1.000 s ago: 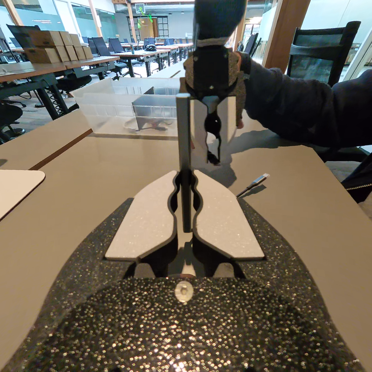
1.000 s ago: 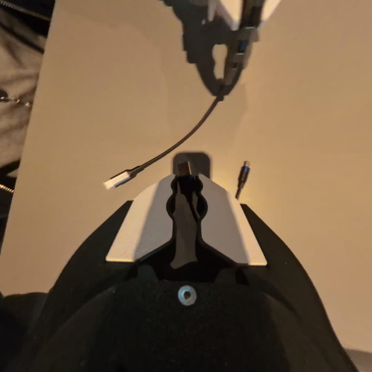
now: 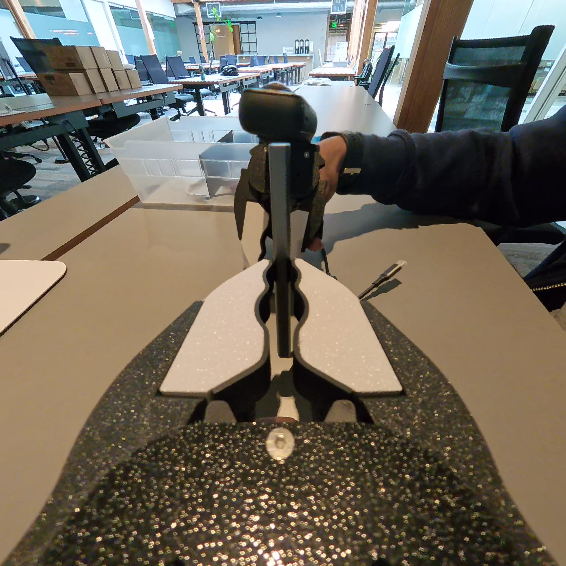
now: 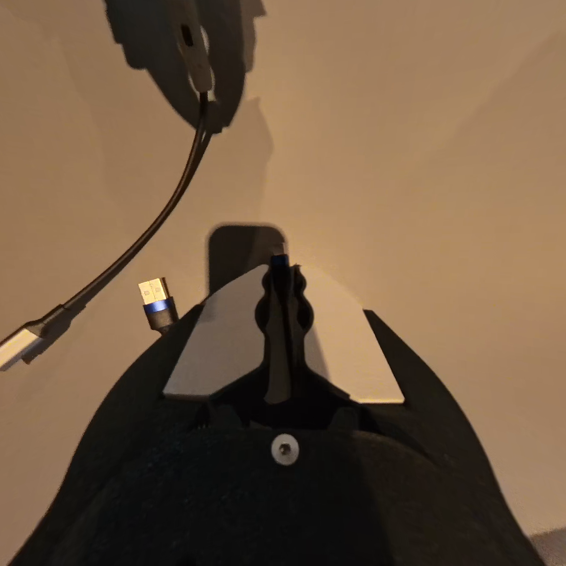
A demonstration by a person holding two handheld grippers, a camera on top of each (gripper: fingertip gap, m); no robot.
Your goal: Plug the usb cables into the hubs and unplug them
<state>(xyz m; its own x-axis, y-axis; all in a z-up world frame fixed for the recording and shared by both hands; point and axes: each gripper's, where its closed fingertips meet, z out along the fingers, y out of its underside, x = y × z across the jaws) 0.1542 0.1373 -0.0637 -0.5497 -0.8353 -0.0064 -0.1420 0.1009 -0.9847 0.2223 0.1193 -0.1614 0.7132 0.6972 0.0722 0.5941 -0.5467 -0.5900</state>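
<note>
The left gripper [image 3: 280, 309] is clamped on the hub [image 3: 281, 245], held upright and edge-on between its fingers, presumably to present a port face to the other tool. The hub's own cable [image 4: 147, 232] trails from its lower end to a silver plug [image 4: 18, 349] on the table [image 3: 137, 275].

The right gripper [image 4: 283, 269], just ahead of the left and pointing down, is closed on a blue-collared plug [image 4: 279, 262] protruding from its tips. A second plug [image 4: 154, 298] lies left of its fingers. Neither is inserted yet; aligning the held plug with a port appears next.
</note>
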